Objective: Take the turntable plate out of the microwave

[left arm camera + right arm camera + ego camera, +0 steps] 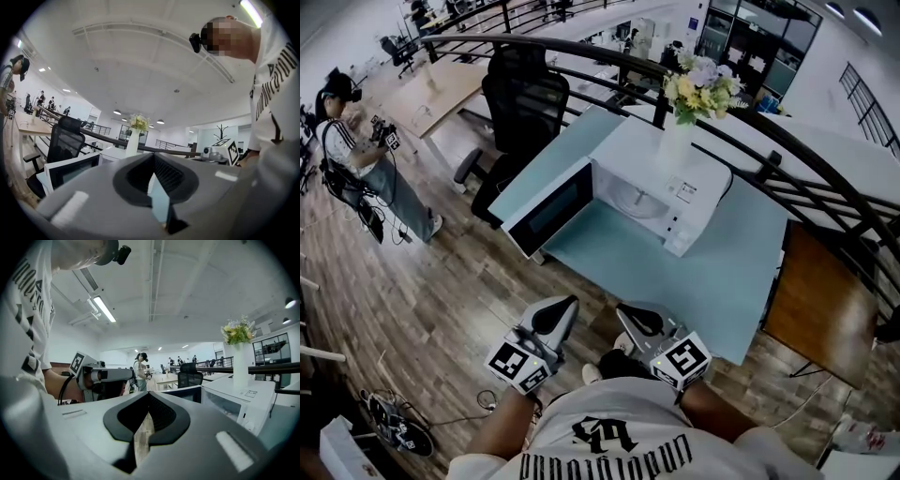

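1. Microwave (675,202), white, sat on a pale blue table (722,281) at about 12 o'clock from our two grippers in the head view. Its door (551,211) was swung open toward 9 o'clock.
2. The turntable plate (630,199) lay inside the open cavity as a pale round shape on its floor, too faint for us to see in detail.
3. We held the left gripper (565,307) low at 6 o'clock of the head view, just short of the table's near edge. In its own view the jaws met at the tips with nothing between them.
4. We held the right gripper (628,316) just beside it, at 3 o'clock of the left one. Its jaws were likewise closed together and gripped nothing.
5. A white vase (675,145) of flowers stood on top of the microwave, toward its 12 o'clock edge.
6. A black office chair (523,108) stood at 10 o'clock of the microwave, near a dark railing (581,52).
7. Another person (347,141) stood at 9 o'clock of the head view on the wooden floor (441,300), well apart from us.
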{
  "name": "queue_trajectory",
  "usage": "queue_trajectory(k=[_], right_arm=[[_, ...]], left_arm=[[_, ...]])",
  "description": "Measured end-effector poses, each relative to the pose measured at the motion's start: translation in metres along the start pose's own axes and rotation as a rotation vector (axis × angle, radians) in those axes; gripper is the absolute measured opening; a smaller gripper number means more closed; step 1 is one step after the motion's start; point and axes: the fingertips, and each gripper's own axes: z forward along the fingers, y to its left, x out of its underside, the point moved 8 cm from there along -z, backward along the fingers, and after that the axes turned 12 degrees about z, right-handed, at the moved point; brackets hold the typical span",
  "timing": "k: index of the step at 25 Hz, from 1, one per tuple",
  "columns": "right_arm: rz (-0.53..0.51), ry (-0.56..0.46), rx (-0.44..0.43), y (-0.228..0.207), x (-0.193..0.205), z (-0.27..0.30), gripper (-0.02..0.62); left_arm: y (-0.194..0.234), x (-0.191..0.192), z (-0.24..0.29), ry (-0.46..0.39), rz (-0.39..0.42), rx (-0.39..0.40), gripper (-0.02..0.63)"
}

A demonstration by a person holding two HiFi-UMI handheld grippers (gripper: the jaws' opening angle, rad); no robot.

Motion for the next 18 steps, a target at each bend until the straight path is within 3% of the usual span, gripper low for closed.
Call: queue_trajectory(k=[6,18], right_arm=[[0.021,0.016,0.024,-0.048,0.002,0.006,0.003],[0.028,0.018,0.067,-0.106,0.003,-0.011,0.003]], left_arm=[[0.024,0.010,0.034,0.009,-0.012,-0.008,0.049],[0.027,0.031,0.107,0.021,0.014,0.027,0.049]])
